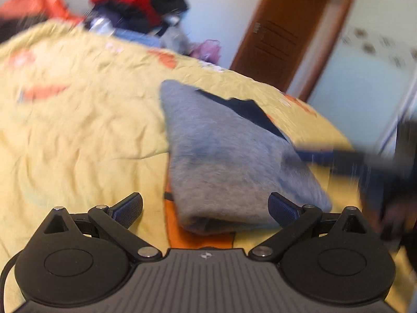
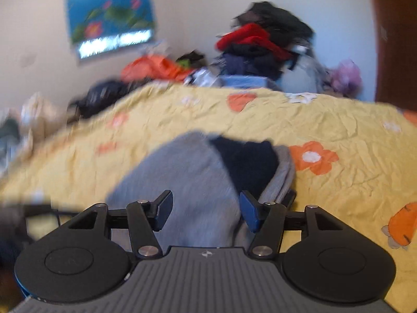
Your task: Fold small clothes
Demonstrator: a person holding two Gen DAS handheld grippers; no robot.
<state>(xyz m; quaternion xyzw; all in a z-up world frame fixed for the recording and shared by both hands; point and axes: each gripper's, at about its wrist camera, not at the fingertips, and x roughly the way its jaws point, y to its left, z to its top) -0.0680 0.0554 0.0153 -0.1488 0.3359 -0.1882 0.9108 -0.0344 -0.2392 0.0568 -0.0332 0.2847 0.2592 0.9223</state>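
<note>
A folded grey garment (image 1: 224,156) with a dark navy part (image 1: 250,112) lies on the yellow bedspread (image 1: 78,130). My left gripper (image 1: 204,198) is wide open just before the garment's near folded edge, and its pads touch nothing. In the right wrist view the same grey garment (image 2: 182,172) and its navy part (image 2: 247,161) lie just beyond my right gripper (image 2: 205,194). That gripper is open, the cloth shows in the gap and the pads do not press on it. A dark blurred shape (image 1: 370,164) crosses the right edge of the left wrist view.
A heap of red, black and blue clothes (image 2: 263,47) sits at the far side of the bed, next to orange cloth (image 2: 156,67) and a purple item (image 2: 346,75). A brown door (image 1: 281,34) stands to the right. A poster (image 2: 109,10) hangs on the wall.
</note>
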